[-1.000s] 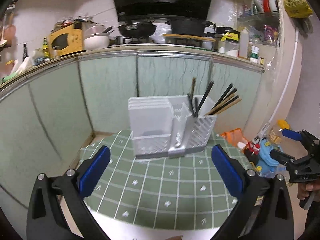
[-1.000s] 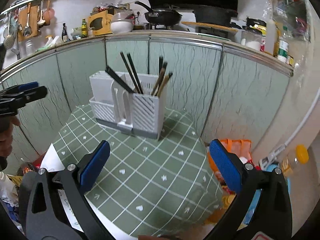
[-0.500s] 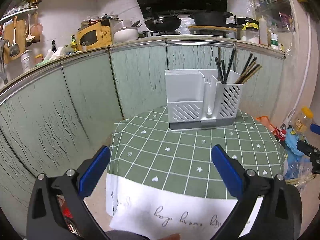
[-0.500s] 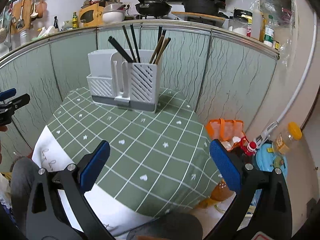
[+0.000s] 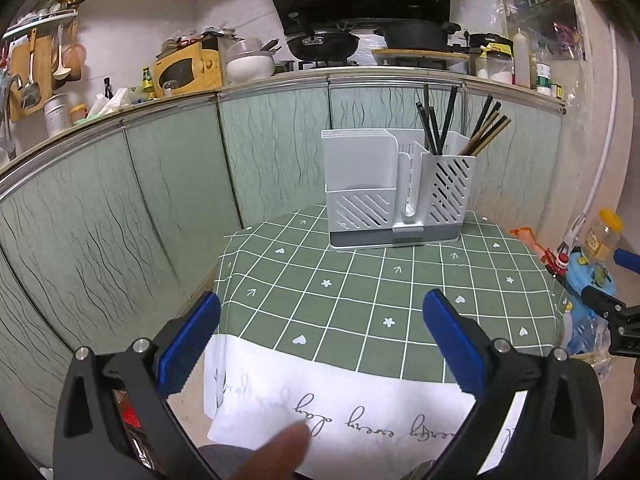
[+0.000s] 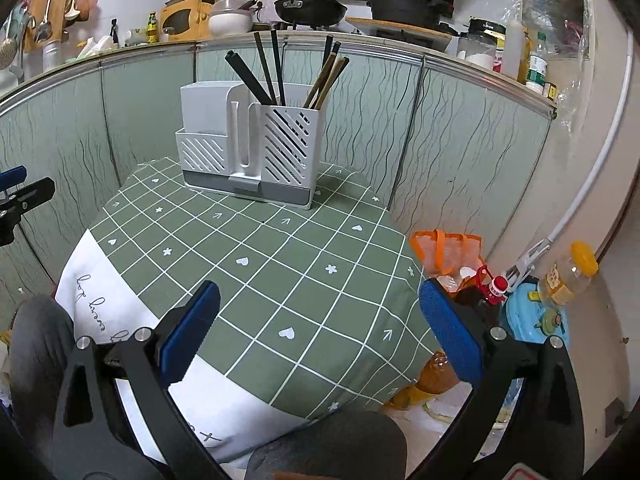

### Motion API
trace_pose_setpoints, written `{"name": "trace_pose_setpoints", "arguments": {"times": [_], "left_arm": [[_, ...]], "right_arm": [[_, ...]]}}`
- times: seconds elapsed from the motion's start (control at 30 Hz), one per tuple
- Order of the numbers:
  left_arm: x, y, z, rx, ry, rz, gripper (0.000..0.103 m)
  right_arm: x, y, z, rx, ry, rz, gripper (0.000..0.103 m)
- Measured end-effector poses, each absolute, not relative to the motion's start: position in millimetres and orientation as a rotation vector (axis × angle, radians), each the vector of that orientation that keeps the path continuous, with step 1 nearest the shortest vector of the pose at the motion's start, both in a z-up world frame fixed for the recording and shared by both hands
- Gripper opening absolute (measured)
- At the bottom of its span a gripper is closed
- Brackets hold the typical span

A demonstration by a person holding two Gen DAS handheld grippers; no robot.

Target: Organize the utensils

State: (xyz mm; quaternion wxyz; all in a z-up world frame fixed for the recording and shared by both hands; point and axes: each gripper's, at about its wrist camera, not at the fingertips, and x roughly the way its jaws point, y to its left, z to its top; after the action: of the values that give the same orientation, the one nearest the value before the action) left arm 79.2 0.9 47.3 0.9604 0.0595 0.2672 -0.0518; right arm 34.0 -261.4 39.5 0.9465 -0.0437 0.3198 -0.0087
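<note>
Both my grippers are wide open and holding nothing: left gripper (image 5: 320,344), right gripper (image 6: 320,328). The white rack (image 5: 394,192) sits at the far end of the green checked tablecloth (image 5: 360,304), well ahead of both sets of jaws. The chopsticks (image 6: 276,72) stand upright in its right-hand compartment.

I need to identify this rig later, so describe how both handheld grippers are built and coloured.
Both match. The left gripper and right gripper each have two angular black arms with silver screws, tipped by blue ribbed pads. The left carries a red marking low on its left arm. No cables show.
</note>
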Motion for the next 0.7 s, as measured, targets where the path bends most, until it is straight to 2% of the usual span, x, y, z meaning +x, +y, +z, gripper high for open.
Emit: {"name": "trace_pose_setpoints", "arguments": {"times": [0.7], "left_arm": [[82,-1,35,0.116,0.592,-0.116,0.099]], "right_arm": [[37,-259,33,-0.098,0.671,-0.017,0.096]]}}
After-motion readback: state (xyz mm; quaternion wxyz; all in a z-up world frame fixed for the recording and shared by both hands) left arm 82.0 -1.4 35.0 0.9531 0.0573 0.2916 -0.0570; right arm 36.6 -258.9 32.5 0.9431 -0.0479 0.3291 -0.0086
